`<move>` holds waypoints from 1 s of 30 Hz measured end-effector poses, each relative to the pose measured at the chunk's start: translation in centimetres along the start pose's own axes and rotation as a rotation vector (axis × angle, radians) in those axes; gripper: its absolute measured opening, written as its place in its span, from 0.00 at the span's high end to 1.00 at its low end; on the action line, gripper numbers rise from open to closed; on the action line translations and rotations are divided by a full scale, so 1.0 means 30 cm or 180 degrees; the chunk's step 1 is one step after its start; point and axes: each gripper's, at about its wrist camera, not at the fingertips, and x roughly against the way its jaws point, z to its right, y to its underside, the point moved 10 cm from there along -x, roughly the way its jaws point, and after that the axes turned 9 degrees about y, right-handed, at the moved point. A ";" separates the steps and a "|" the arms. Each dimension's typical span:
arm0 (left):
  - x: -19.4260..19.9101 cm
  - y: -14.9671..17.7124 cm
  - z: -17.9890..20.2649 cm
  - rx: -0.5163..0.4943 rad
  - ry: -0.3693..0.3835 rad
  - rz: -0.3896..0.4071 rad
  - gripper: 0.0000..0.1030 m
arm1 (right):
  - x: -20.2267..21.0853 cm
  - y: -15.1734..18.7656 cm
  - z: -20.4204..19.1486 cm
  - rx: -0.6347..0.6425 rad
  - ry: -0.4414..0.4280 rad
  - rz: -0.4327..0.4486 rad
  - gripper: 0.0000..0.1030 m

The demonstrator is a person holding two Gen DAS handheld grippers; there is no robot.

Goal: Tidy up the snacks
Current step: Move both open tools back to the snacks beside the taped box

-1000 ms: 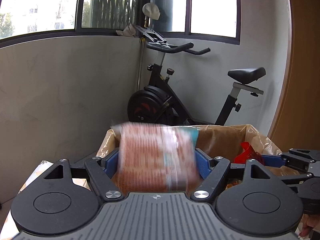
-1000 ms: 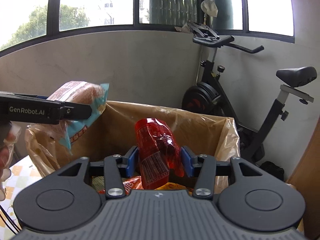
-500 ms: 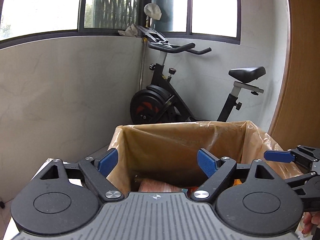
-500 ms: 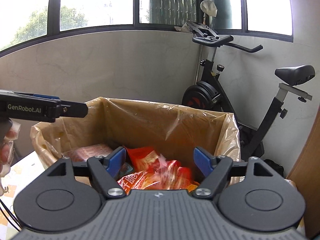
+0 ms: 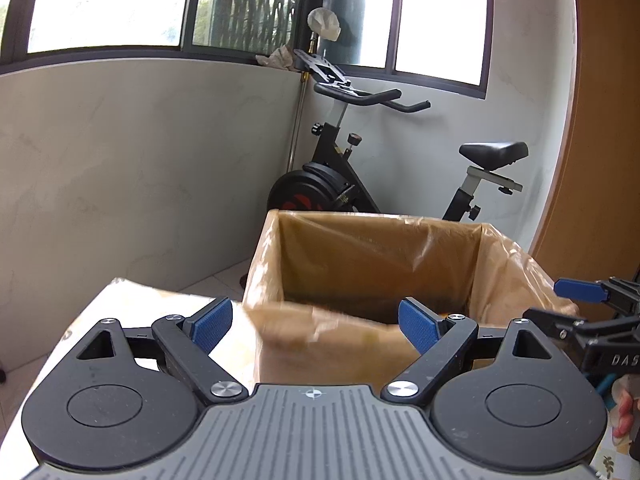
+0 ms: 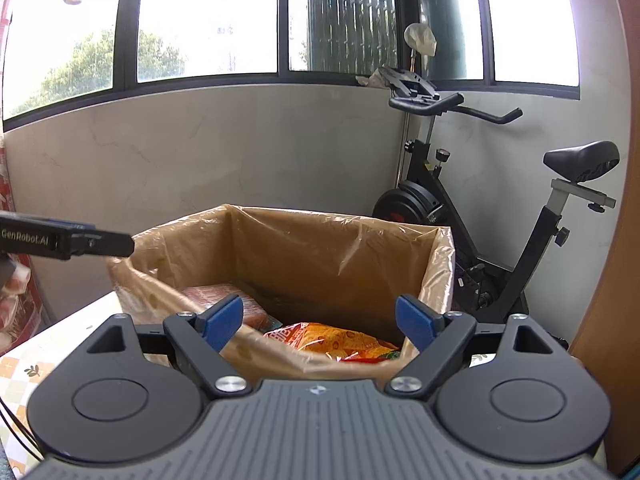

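Observation:
A cardboard box (image 5: 504,256) lined with a brownish plastic bag stands on the table; it also shows in the right wrist view (image 6: 436,264). Inside it lie a pinkish-red snack pack (image 6: 216,294) at the left and an orange-red snack bag (image 6: 332,340) at the front. My left gripper (image 5: 316,322) is open and empty, just before the box's near left corner. My right gripper (image 6: 320,322) is open and empty, just before the box's near wall. The left gripper's side (image 6: 68,238) shows at the left of the right wrist view.
An exercise bike (image 5: 340,184) stands behind the box by the grey wall; it also shows in the right wrist view (image 6: 480,220). A patterned tablecloth (image 6: 24,364) covers the table. A wooden panel (image 5: 600,160) stands at the right. The right gripper (image 5: 592,312) reaches in from the right.
Both grippers opened and dropped their snacks into the box: the left the pinkish-red pack, the right the red bag. Both then drew back from the box, empty.

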 end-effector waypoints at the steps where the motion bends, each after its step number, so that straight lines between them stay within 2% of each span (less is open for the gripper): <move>1: 0.011 0.016 0.000 0.0020 -0.0004 -0.0002 0.11 | 0.015 0.005 -0.002 0.0005 -0.0005 0.0022 0.16; 9: 0.069 0.180 0.012 0.0229 0.0027 -0.0105 0.11 | 0.119 0.088 -0.031 0.0141 -0.0070 0.0137 0.16; 16: 0.012 0.343 0.056 0.0348 0.0107 -0.0456 0.11 | 0.122 0.221 -0.032 0.0066 -0.0105 -0.0103 0.16; 22: -0.066 0.406 0.111 0.0218 0.0187 -0.0643 0.11 | 0.105 0.356 -0.007 -0.0053 -0.0064 -0.0379 0.16; 27: -0.160 0.430 0.149 0.0092 0.0179 -0.0778 0.11 | 0.091 0.433 0.031 -0.0166 0.0009 -0.0521 0.16; 30: -0.214 0.462 0.193 0.0000 0.0268 -0.0866 0.11 | 0.084 0.474 0.054 -0.0226 0.0064 -0.0601 0.16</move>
